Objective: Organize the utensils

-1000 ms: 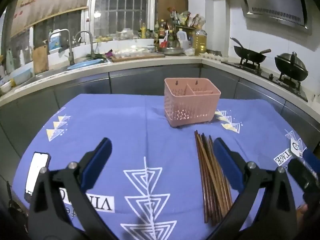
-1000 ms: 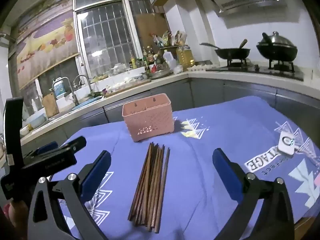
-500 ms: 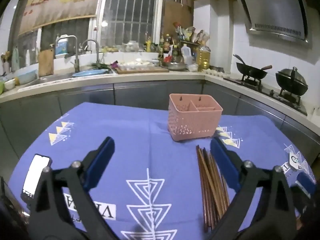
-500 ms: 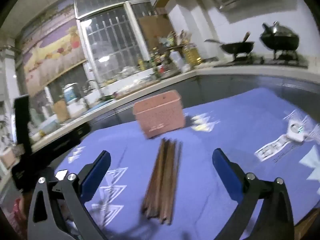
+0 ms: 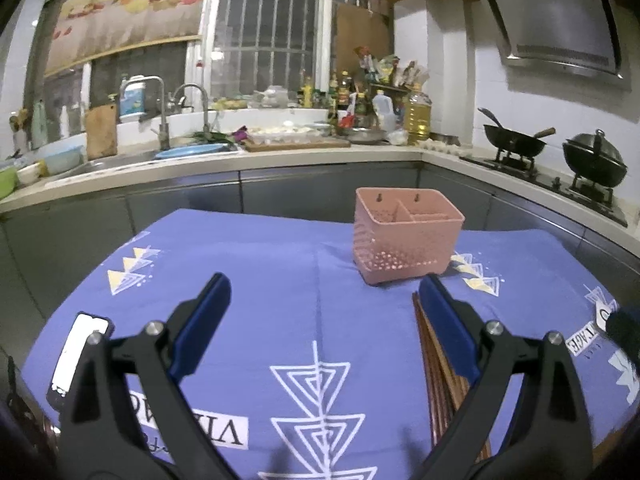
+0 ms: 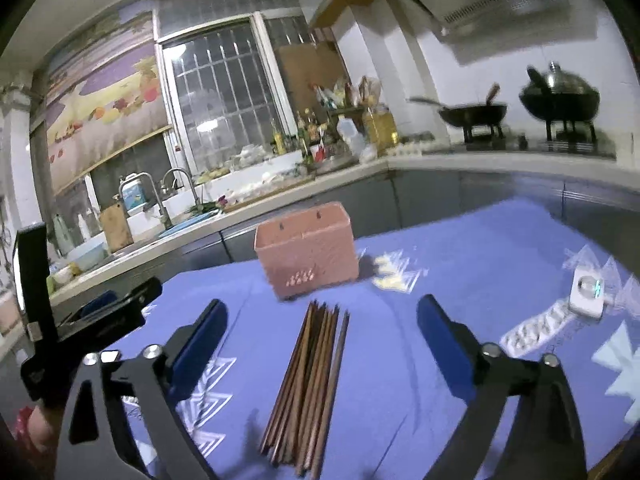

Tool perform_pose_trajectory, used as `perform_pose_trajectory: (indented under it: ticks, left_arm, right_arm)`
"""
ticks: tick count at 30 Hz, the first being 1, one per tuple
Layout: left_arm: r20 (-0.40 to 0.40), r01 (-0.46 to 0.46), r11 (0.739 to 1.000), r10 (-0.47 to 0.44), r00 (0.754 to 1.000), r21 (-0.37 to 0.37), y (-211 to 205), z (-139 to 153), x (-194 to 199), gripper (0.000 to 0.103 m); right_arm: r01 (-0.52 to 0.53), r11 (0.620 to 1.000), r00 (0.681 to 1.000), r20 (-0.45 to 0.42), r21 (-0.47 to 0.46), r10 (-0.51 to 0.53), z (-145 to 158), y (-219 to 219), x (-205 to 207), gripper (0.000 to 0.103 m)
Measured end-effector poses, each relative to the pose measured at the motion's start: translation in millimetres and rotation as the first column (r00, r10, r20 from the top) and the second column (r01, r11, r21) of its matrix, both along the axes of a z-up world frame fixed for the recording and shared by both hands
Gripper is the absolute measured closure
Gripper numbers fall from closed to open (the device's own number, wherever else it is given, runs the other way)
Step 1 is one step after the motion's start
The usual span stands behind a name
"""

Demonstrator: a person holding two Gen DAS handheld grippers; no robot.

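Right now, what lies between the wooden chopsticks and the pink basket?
Only bare blue tablecloth, a short gap, in the right wrist view: chopsticks, basket.

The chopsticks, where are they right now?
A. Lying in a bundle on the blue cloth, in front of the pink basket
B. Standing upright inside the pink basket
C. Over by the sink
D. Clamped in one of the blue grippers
A: the chopsticks lie flat in a bundle on the blue cloth, just in front of the pink basket, and both the right gripper and the left gripper are open and hold nothing.
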State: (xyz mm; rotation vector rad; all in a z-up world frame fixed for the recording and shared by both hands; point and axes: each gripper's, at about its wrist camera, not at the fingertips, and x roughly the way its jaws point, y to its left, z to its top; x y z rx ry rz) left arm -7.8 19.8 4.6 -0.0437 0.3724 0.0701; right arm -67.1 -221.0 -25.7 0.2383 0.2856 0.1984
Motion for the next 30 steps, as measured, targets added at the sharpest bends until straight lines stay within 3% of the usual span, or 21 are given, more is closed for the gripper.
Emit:
perform_pose_trajectory:
  ticks: [5,13,30]
  left_arm:
    - [-0.002,-0.029,1.0,0.029,1.0,-0.002,6.8,0.1,3.0,0.011]
    - [-0.033,-0.064,0.998,0.064,0.997,0.015,12.8,-8.5,13.4,0.011]
    - [-0.053,-0.08,0.996,0.082,0.995,0.047,11.5,-16.5,18.0,0.011]
  right_arm:
    - [-0.027,0.999,0.999,0.043,-0.029,0.028,7.5,10.7,6.1,0.021]
    - [-0.114,0.993,0.991,-0.067,-0.032,0.112,-16.4,23.5,20.2,0.026]
    - [-0.114,0.993,0.989,-0.099,-0.014,0.112,-28.9,15.6,24.8,0.028]
